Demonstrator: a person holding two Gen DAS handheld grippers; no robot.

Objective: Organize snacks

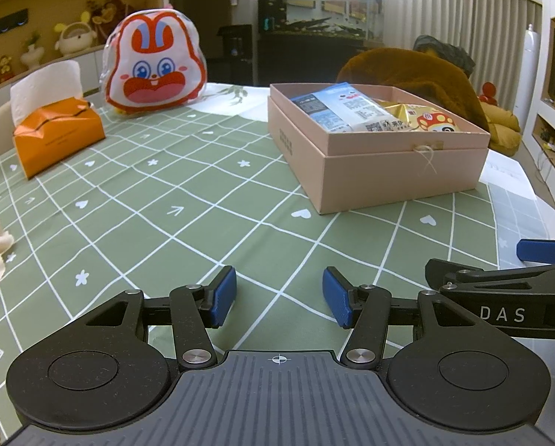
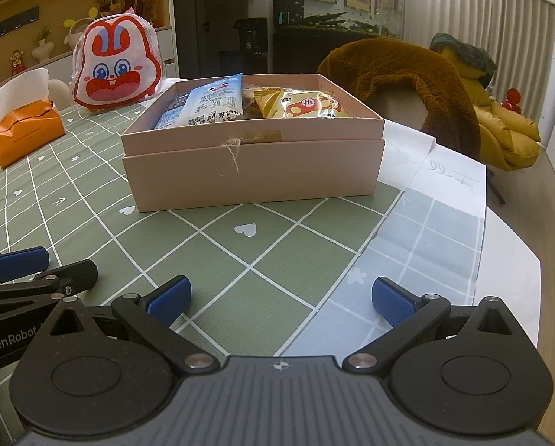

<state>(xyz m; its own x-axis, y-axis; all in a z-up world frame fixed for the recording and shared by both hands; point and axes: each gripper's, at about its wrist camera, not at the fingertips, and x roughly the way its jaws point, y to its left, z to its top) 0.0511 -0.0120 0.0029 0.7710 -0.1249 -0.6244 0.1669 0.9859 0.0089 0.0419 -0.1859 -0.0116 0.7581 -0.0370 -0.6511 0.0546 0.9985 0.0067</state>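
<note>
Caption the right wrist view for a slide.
Open right tongs hover empty before the pink cardboard box holding snack packets on green checked tablecloth.

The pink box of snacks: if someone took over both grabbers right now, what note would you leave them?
Left gripper: open, empty, above the tablecloth.
Right gripper: open, empty, facing the pink box.
Box: lid off, holding a blue-white packet and a yellow mushroom packet.
Done: those snacks are in.
Left: the rabbit-face bag stands outside the box beside the orange tissue pack; probably next, if it counts as a snack.
</note>
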